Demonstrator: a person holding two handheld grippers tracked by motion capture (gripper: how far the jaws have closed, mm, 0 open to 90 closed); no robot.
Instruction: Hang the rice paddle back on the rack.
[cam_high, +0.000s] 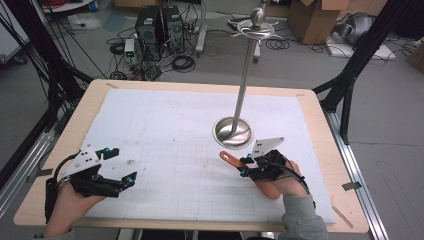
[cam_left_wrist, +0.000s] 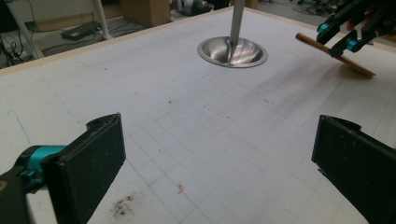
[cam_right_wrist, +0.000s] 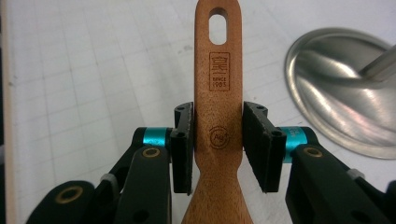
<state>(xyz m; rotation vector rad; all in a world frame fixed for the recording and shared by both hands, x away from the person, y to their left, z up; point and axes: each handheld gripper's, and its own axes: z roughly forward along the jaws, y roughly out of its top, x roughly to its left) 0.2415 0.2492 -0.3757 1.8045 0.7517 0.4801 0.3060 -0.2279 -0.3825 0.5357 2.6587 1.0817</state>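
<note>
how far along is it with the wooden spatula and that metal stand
Done: the right gripper has the brown wooden spatula clamped by its handle and held off the white mat. In hand: the handle's hole end points toward the tall silver metal stand with hooks at its top. Left: probably hanging it there; no hook is reached yet. The left gripper waits open and empty.

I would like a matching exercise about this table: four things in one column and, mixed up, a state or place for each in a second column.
Things:
1. left gripper
2. right gripper
3. wooden spatula
4. steel stand

States:
A. upright on its round base
B. clamped by the handle, hole end pointing away
C. jaws wide apart, nothing between them
D. jaws closed on something wooden

Pairs: 1-C, 2-D, 3-B, 4-A
</note>
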